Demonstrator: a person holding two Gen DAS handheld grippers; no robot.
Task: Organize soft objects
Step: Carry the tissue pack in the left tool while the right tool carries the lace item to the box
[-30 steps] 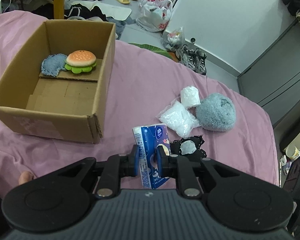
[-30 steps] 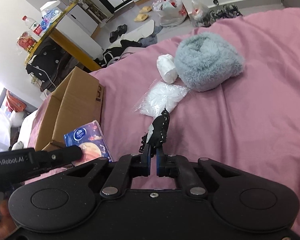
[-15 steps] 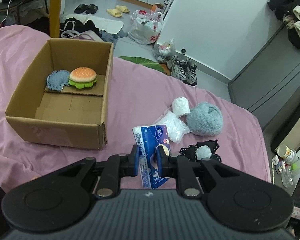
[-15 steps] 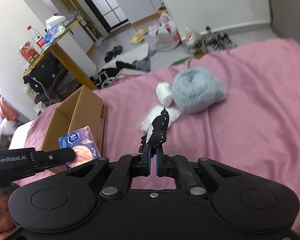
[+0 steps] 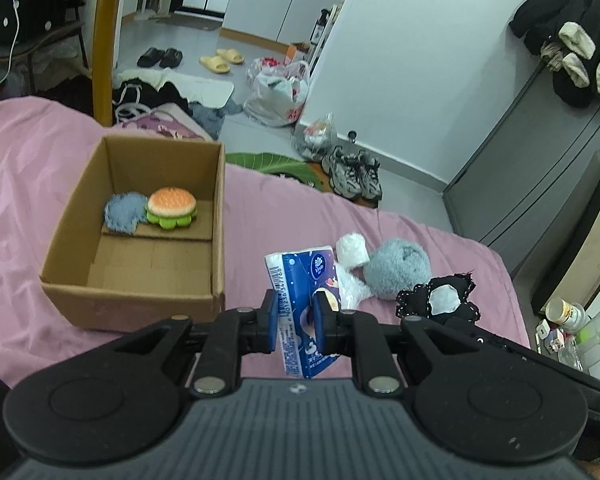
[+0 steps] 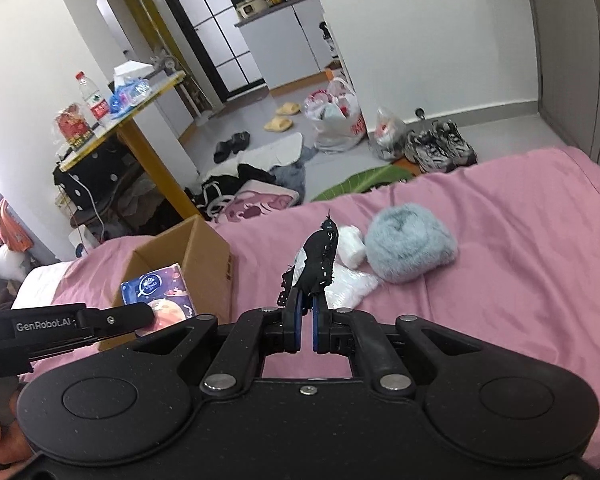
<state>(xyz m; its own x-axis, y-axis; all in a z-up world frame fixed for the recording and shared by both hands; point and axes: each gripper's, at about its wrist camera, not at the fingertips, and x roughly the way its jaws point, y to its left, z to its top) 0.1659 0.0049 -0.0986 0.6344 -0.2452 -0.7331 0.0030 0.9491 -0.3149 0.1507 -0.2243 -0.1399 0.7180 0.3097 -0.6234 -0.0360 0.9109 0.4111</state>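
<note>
Leftmost, an open cardboard box [image 5: 136,264] rests on the pink bedsheet [image 5: 284,216]; against its far wall lie a blue-grey fuzzy cloth [image 5: 122,212] and, touching it, a plush hamburger [image 5: 172,210]. Centre: the left gripper [image 5: 294,316] is clamped on a blue tissue pack [image 5: 304,300], held upright above the sheet just right of the box. Beyond it lie a white roll [image 5: 353,249], a clear bag of white stuffing [image 5: 350,286] and a grey-blue fluffy ball [image 5: 398,270], clustered together. Right: the right gripper [image 6: 304,322] pinches a black lace piece with a white centre [image 5: 440,300], which stands up from its closed fingers, lifted off the sheet.
</note>
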